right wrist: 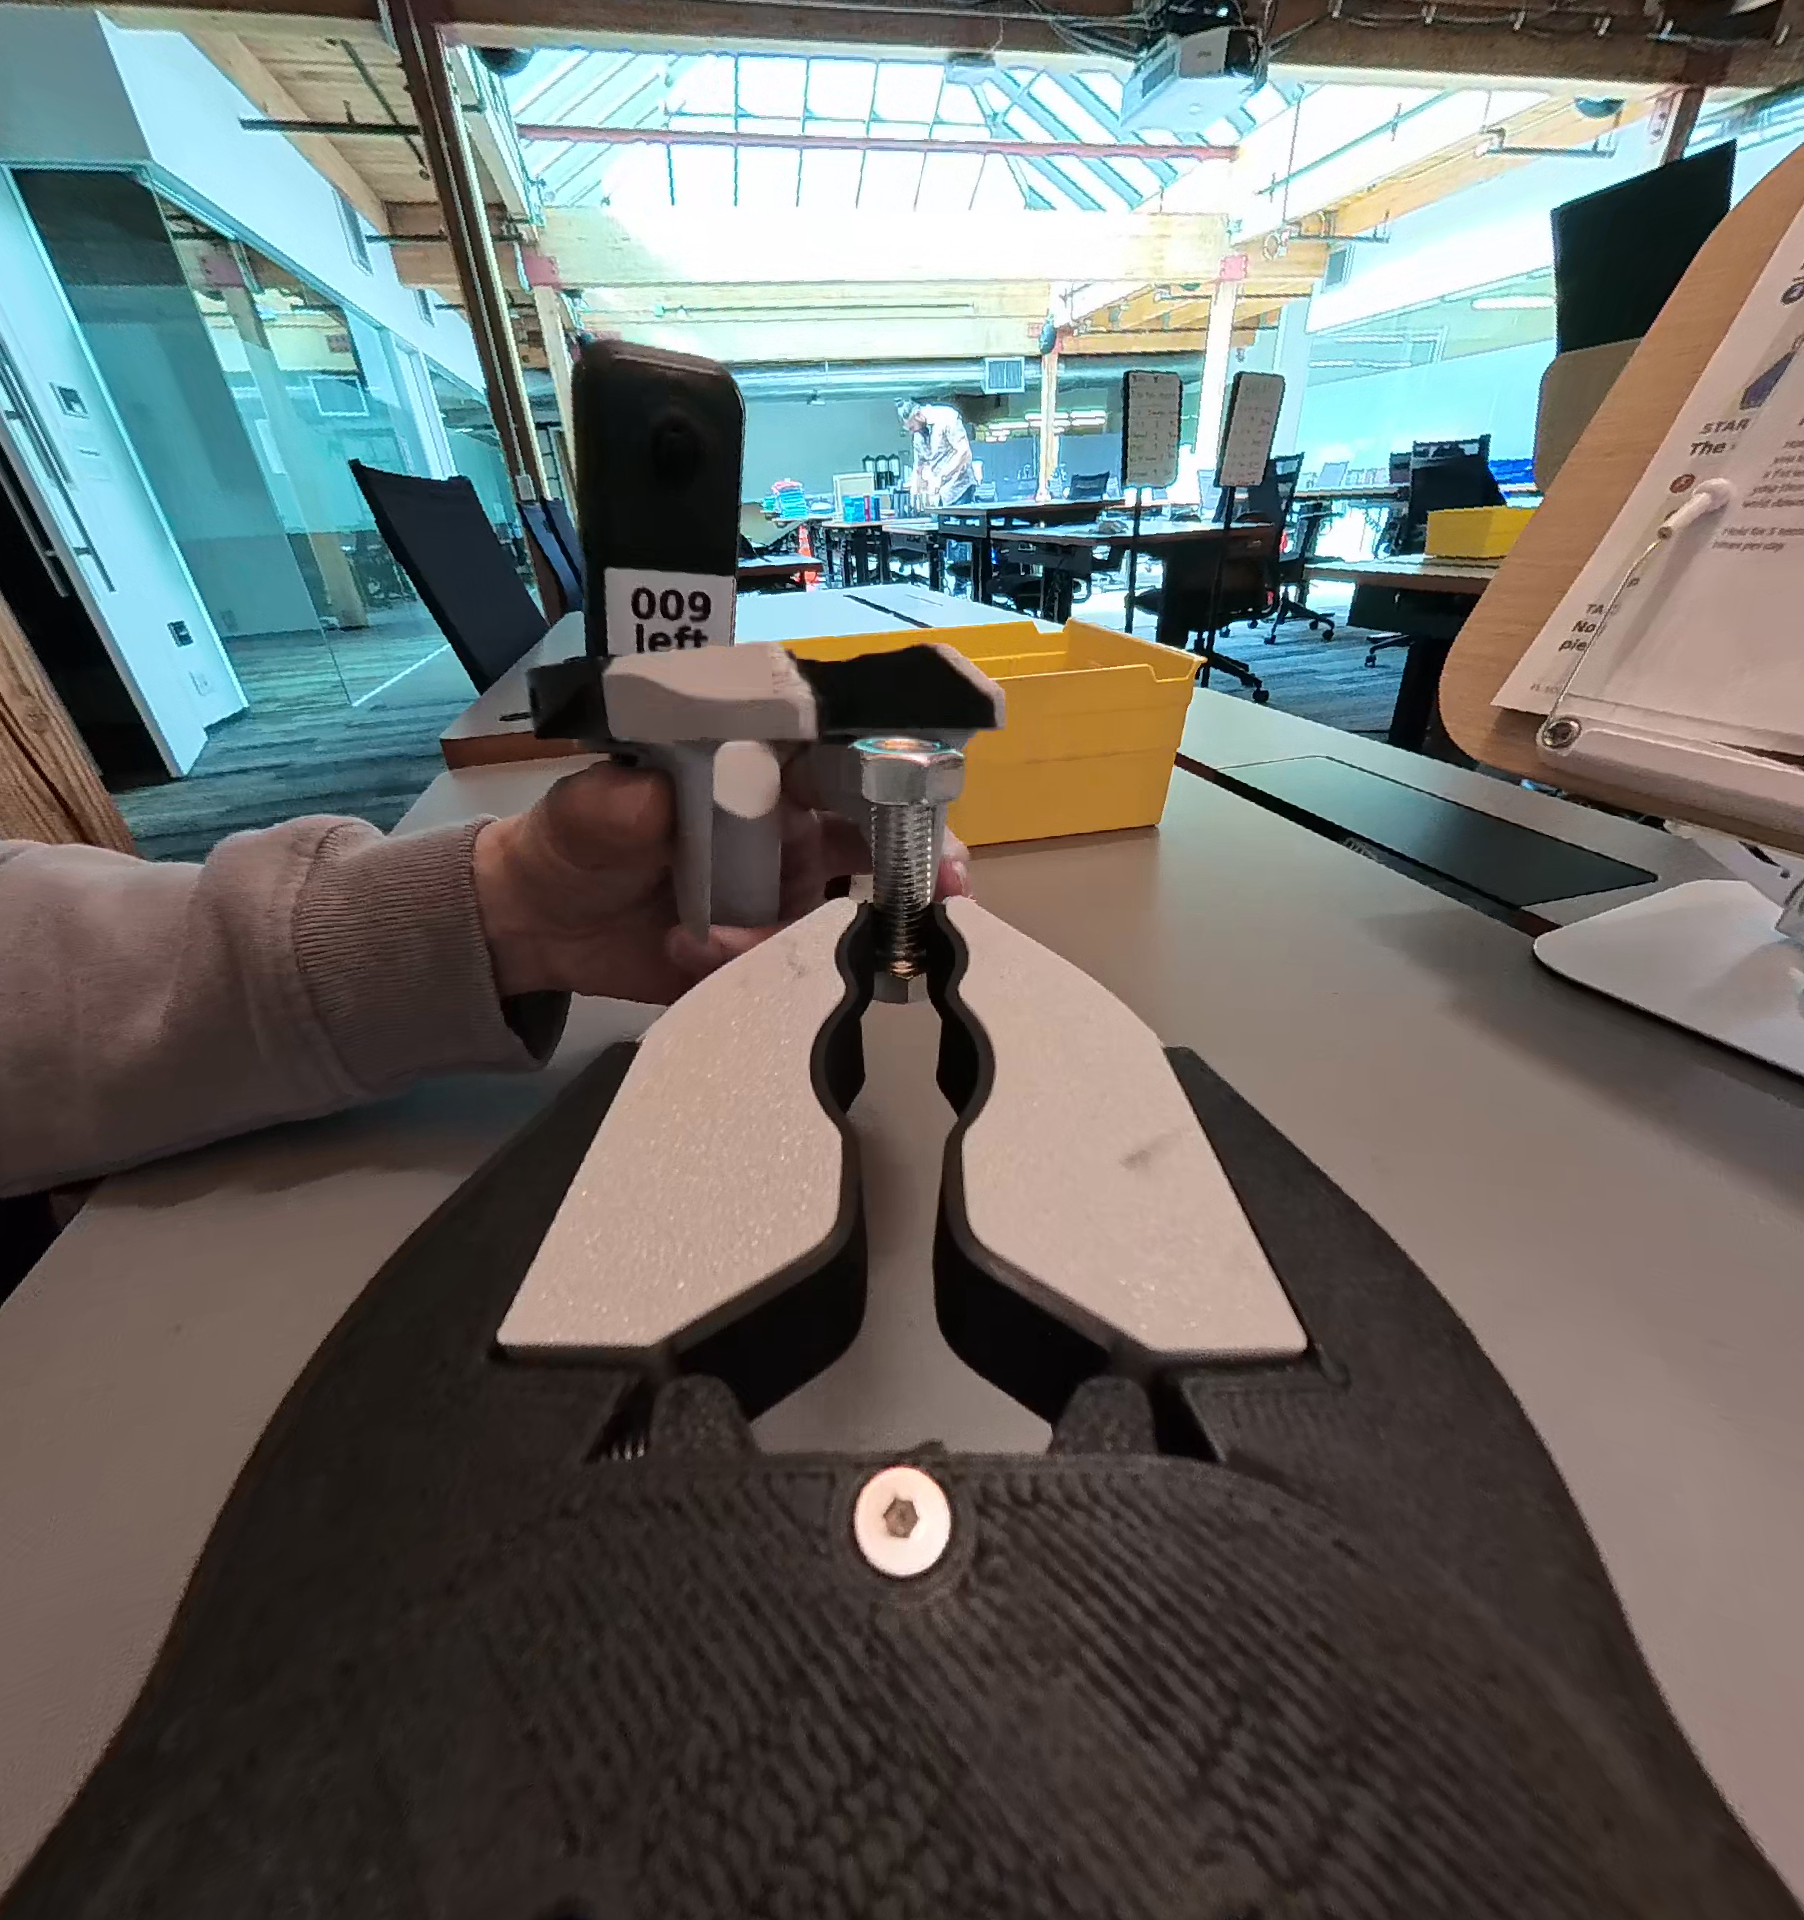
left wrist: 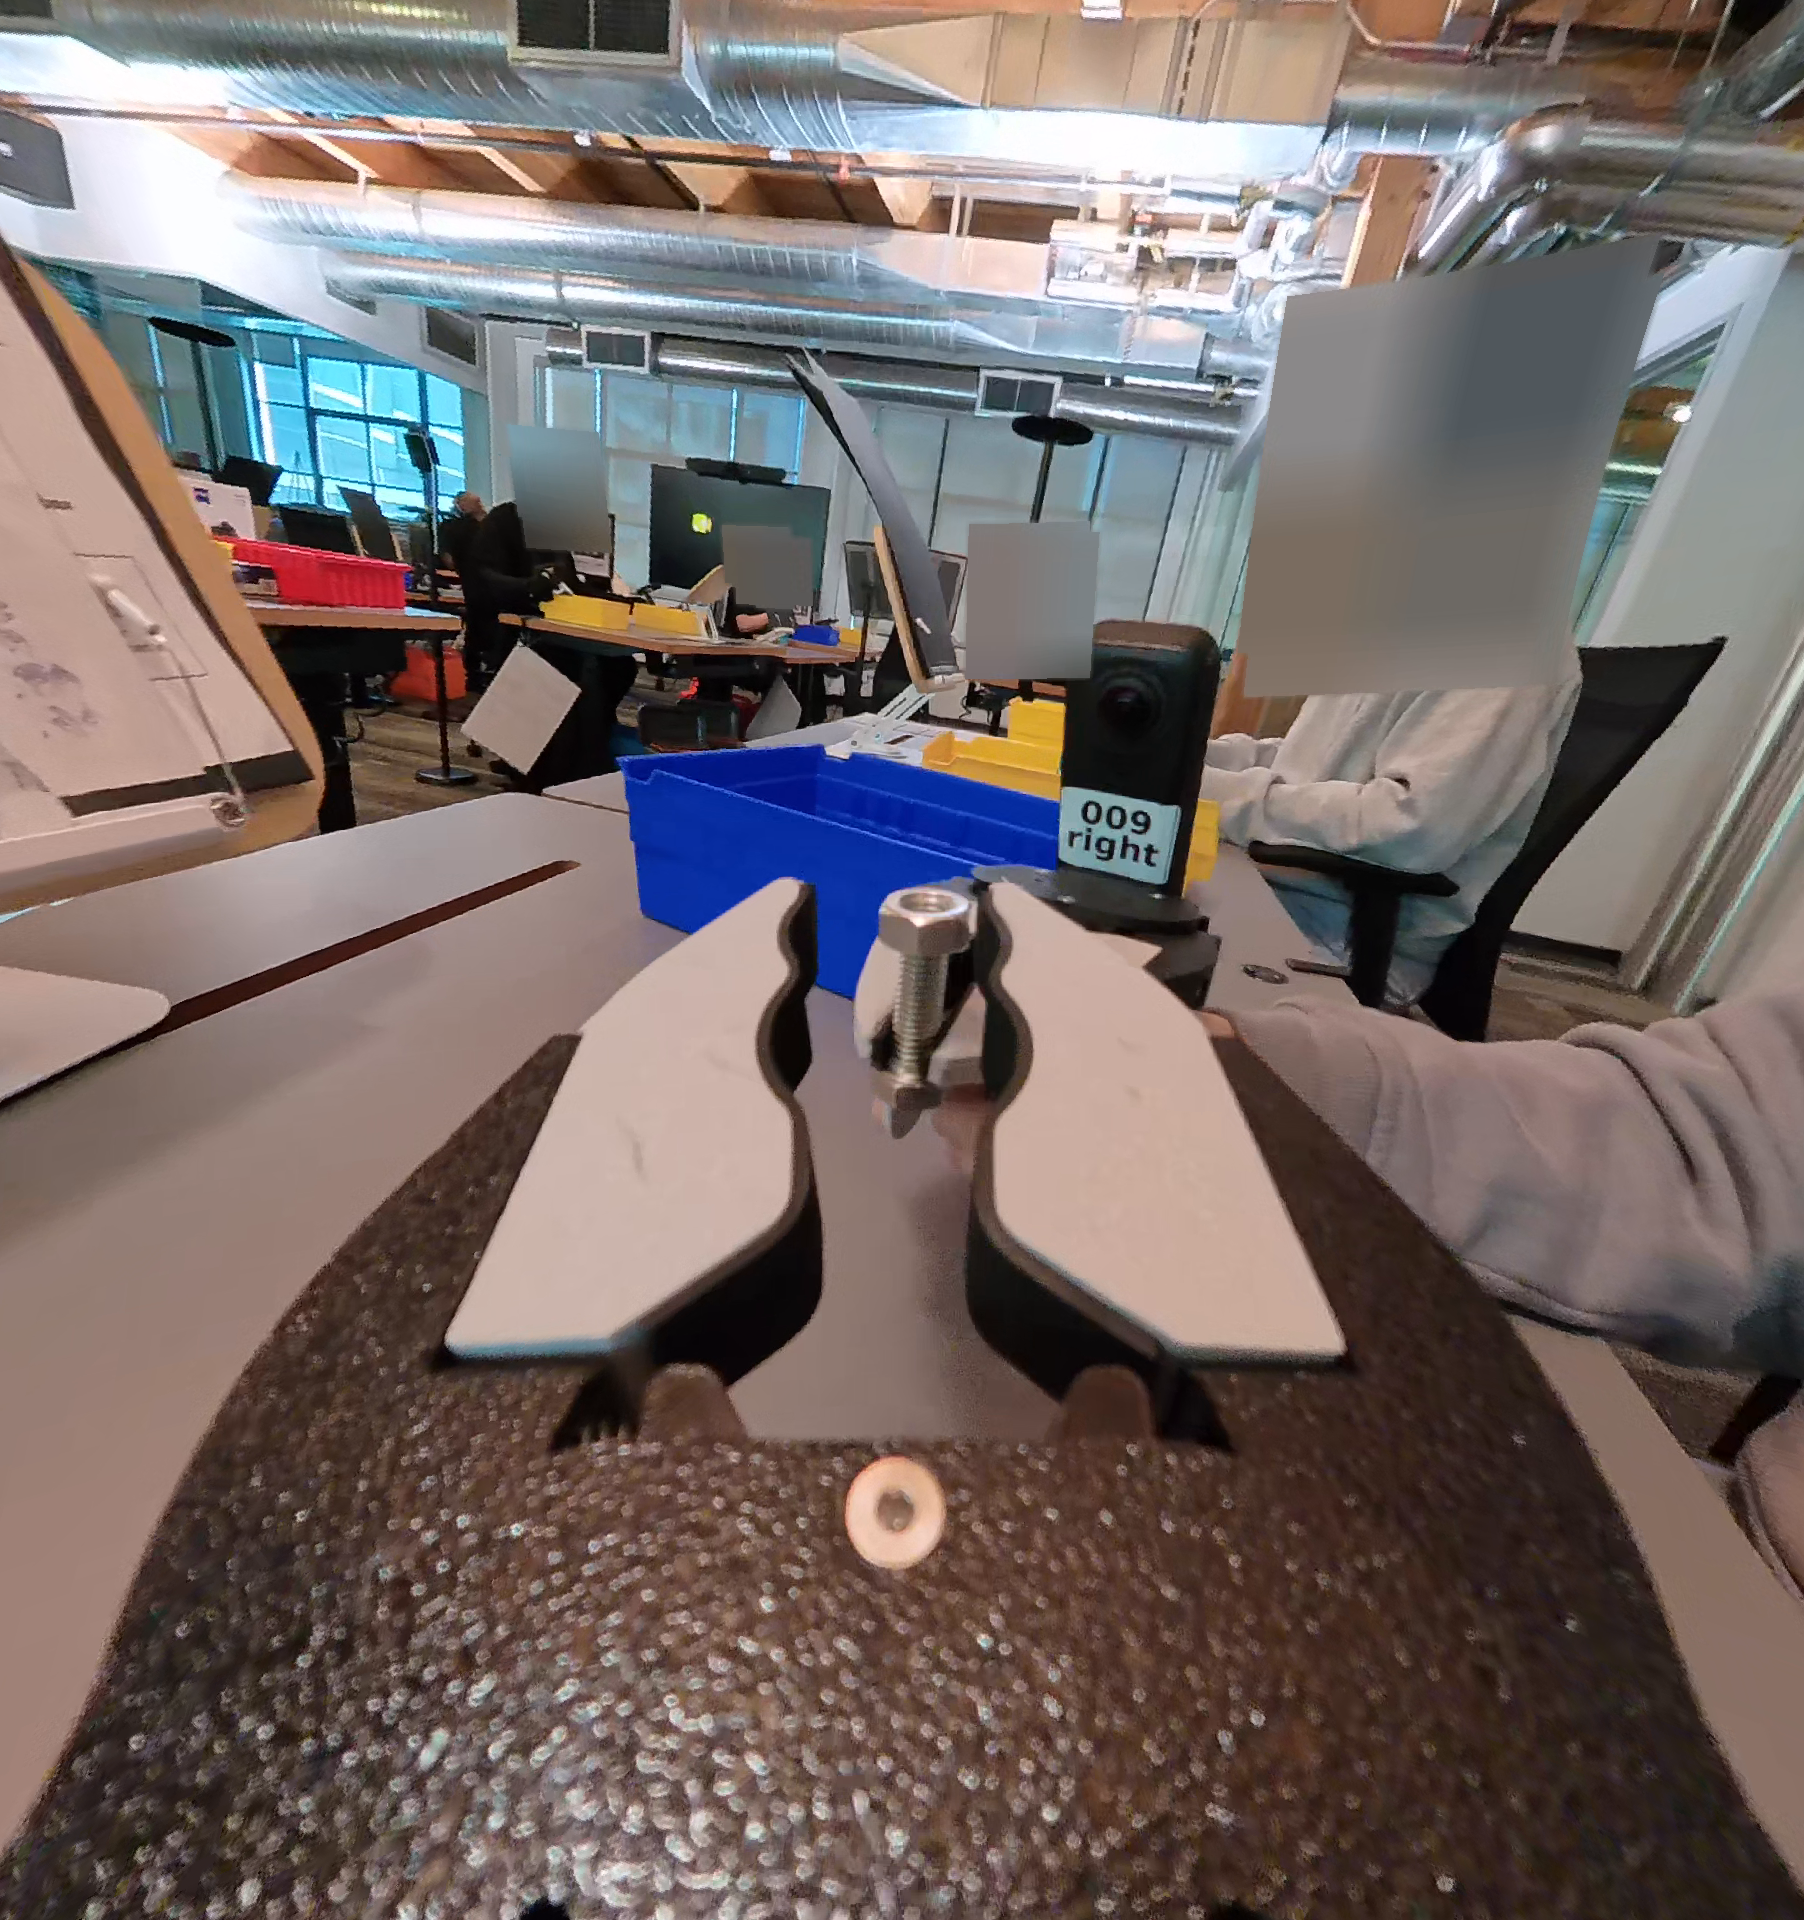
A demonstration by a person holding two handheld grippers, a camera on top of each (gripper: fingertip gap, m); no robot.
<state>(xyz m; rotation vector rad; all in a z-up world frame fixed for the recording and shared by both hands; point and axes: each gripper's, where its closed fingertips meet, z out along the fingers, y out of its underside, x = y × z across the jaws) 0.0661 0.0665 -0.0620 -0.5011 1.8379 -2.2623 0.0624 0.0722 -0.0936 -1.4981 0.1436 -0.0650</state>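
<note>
Right hand-held gripper [right wrist: 900,940] nearly closed, pads pinching the lower threaded shank of a steel bolt [right wrist: 903,862] that stands upright, its head just below the pads. A hex nut [right wrist: 908,769] sits threaded at the top end. Left hand-held gripper [left wrist: 893,920] is partly open around that nut: its right finger [left wrist: 1023,966] looks to be against the nut's flat, its left finger [left wrist: 763,935] stands clearly apart from it, so nothing is clamped there. From the right wrist view the left tool shows side-on, its fingers level with the nut, a bare hand [right wrist: 607,883] on its handle. Risks, as I judge them: the pinch is on threads at a narrow line, so a sideways push from the left finger could tilt or spin the bolt in the pads; closing on nut corners instead of flats could slip; a loose nut could drop to the grey counter [right wrist: 1293,1039] and roll. The two tools sit very close, so knocks are likely. Room: open counter to the right. Beyond lie a blue bin [left wrist: 773,831], a yellow bin [right wrist: 1074,727] and a document stand [right wrist: 1708,623] at the edge.
</note>
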